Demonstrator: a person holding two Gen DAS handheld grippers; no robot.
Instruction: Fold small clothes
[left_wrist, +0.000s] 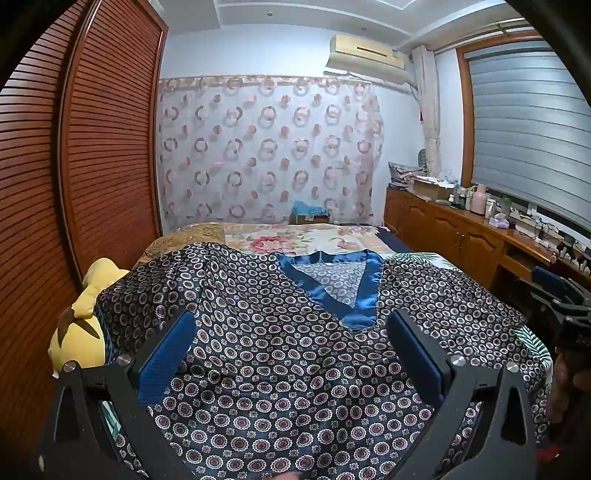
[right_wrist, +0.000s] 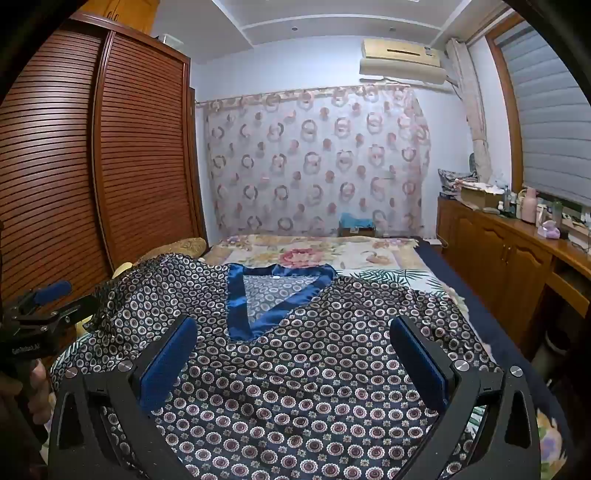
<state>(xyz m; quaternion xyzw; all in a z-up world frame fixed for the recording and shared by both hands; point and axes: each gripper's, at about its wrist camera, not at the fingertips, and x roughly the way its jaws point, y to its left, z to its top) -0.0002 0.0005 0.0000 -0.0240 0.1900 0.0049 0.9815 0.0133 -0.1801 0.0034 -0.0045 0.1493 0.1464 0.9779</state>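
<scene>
A dark navy satin top printed with small rings, with a blue V-neck band, lies spread face up on the bed. It also shows in the right wrist view. My left gripper hovers over its lower middle, jaws wide open and empty, blue pads on each side. My right gripper hovers over the same top, also wide open and empty. The left sleeve is bunched up. The right gripper shows at the right edge of the left wrist view.
The bed has a floral cover. A yellow plush toy lies at the bed's left edge by the slatted wooden wardrobe. A wooden sideboard with clutter runs along the right under the window blind. A patterned curtain hangs behind.
</scene>
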